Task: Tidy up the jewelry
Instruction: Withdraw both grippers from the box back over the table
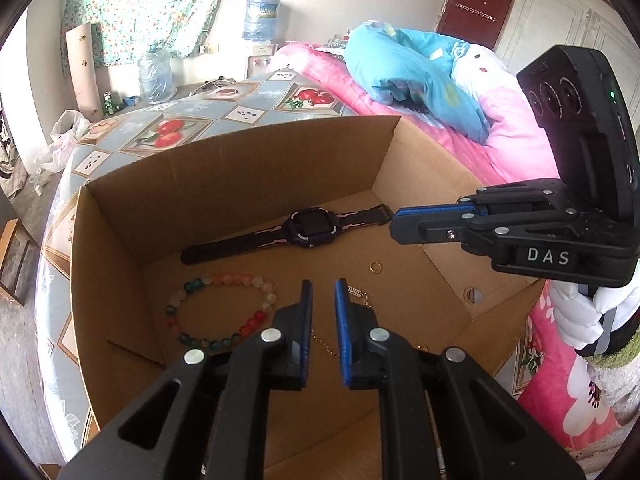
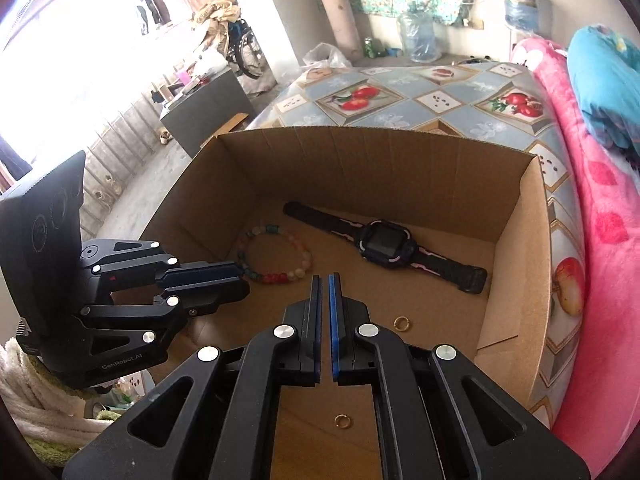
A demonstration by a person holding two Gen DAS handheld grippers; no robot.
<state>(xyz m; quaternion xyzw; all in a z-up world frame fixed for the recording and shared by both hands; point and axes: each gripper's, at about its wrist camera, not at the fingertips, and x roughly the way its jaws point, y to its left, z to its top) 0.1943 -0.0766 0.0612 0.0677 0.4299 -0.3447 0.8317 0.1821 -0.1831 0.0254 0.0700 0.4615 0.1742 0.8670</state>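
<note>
1. The watch lies flat on the floor of the box, strap stretched out, well ahead of the left gripper; the right gripper has it ahead and a little to the right of its fingers.
2. The bead bracelet lies just left of the left fingers, apart from the watch; ahead and left of the right fingers.
3. A thin gold chain runs under the left fingers and shows in the gap between them; nothing is pinched.
4. One gold ring sits just ahead and right of the left fingertips. In the right wrist view a second ring lies beneath the right gripper, behind its tips.
5. Left fingers stand a little apart, holding nothing.
6. Right fingers are all but closed, a thin slit between the pads, empty.
7. Both grippers hang over the box, angled down, side by side.
8. The box rests on a worktop with a fruit-patterned cloth, beside a bed with pink bedding.
</note>
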